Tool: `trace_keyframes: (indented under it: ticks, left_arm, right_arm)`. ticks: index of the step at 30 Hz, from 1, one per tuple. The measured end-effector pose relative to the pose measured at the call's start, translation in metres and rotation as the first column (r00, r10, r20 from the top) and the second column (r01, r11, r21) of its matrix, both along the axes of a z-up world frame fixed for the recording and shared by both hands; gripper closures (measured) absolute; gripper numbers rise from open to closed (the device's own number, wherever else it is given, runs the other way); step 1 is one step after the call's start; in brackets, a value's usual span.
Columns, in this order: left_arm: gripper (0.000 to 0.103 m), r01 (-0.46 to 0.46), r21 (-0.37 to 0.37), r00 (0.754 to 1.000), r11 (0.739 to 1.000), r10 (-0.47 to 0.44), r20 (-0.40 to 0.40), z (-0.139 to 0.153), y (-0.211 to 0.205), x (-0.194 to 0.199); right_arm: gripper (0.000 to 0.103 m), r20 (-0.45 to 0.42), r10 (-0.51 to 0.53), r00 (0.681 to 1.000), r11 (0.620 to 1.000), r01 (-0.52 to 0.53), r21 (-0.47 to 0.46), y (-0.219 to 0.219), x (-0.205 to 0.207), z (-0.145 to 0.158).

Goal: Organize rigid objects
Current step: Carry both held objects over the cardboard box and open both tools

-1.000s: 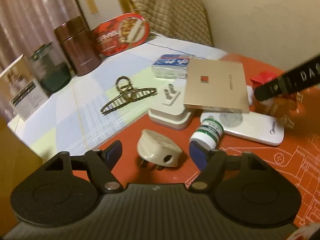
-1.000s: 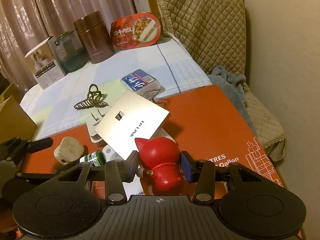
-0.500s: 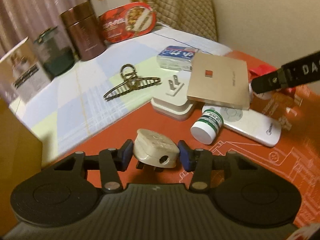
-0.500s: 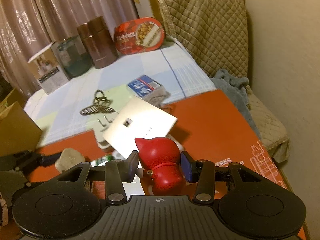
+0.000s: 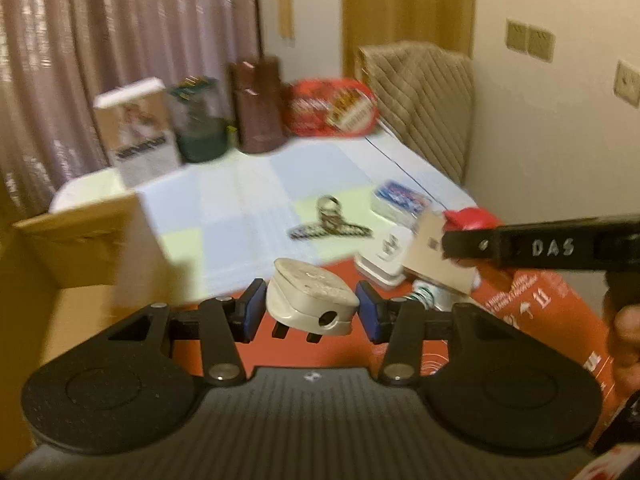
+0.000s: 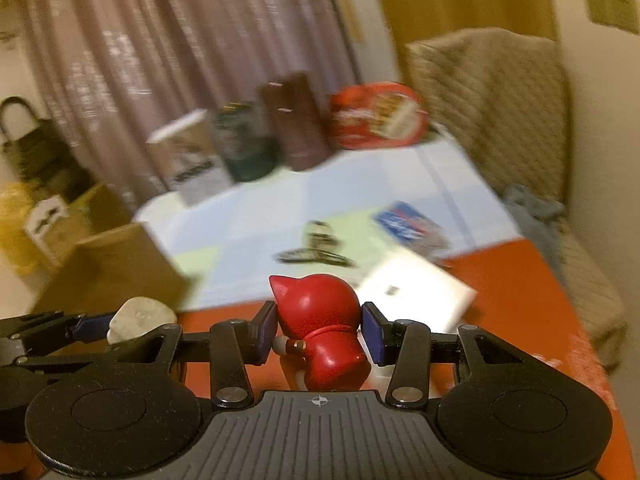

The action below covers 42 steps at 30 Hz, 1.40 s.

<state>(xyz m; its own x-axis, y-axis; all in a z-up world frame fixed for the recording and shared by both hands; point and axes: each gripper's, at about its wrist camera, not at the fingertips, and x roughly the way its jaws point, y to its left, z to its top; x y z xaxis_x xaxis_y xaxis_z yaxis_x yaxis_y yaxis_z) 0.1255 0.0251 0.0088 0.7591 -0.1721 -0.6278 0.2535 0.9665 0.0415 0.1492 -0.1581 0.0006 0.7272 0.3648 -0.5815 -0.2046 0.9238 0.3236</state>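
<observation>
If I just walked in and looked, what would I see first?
Probably the red toy figure squeezed in the right gripper, near the bottom of its view. Next, the beige plug pinched in the left gripper, above the red mat. Behind them stands a row of containers, with a brown canister next to a red oval tin at the table's far end.

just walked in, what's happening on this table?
A person is sorting items with two handheld grippers. The left gripper is clamped on a beige plug adapter; the right gripper is clamped on a red figurine. Both are off the red mat. A hair claw and gold box remain on the table.
</observation>
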Motion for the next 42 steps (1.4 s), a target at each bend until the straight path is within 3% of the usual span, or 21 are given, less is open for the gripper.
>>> trace_keyframes:
  ticks: [5, 9, 14, 19, 27, 38, 39, 42]
  left_arm:
    - [0.060, -0.087, 0.018, 0.996, 0.996, 0.086, 0.030, 0.042, 0.064, -0.029]
    - [0.060, -0.175, 0.066, 0.984, 0.982, 0.173, 0.035, 0.056, 0.123, -0.048]
    - [0.060, -0.253, 0.098, 0.967, 0.963, 0.254, 0.001, 0.051, 0.188, -0.063]
    - [0.060, -0.291, 0.081, 0.955, 0.953, 0.294, -0.033, 0.032, 0.229, -0.077]
    - [0.060, -0.293, 0.055, 0.953, 0.954, 0.296, -0.057, 0.011, 0.243, -0.078]
    - [0.058, -0.316, 0.021, 0.946, 0.948, 0.317, -0.068, -0.003, 0.247, -0.069]
    - [0.053, -0.323, 0.025, 0.944, 0.946, 0.324, -0.059, -0.002, 0.247, -0.069]
    - [0.053, -0.328, 0.019, 0.944, 0.945, 0.328, -0.043, 0.004, 0.247, -0.070]
  right_arm:
    - [0.061, 0.037, 0.165, 0.986, 0.985, -0.166, 0.043, 0.071, -0.006, 0.035]
    - [0.061, 0.037, 0.293, 0.956, 0.954, -0.294, 0.051, 0.139, -0.010, 0.047]
    - [0.061, -0.020, 0.409, 0.913, 0.912, -0.407, 0.044, 0.211, -0.022, 0.038]
    - [0.061, -0.072, 0.475, 0.877, 0.878, -0.478, -0.031, 0.260, -0.030, 0.015]
    - [0.061, -0.105, 0.491, 0.865, 0.860, -0.500, -0.100, 0.280, -0.030, -0.011]
    - [0.060, -0.106, 0.477, 0.873, 0.870, -0.486, -0.085, 0.279, -0.030, -0.012]
    - [0.057, -0.103, 0.465, 0.880, 0.877, -0.473, -0.082, 0.278, -0.030, -0.011]
    - [0.047, -0.078, 0.448, 0.890, 0.888, -0.454, -0.077, 0.272, -0.031, -0.002]
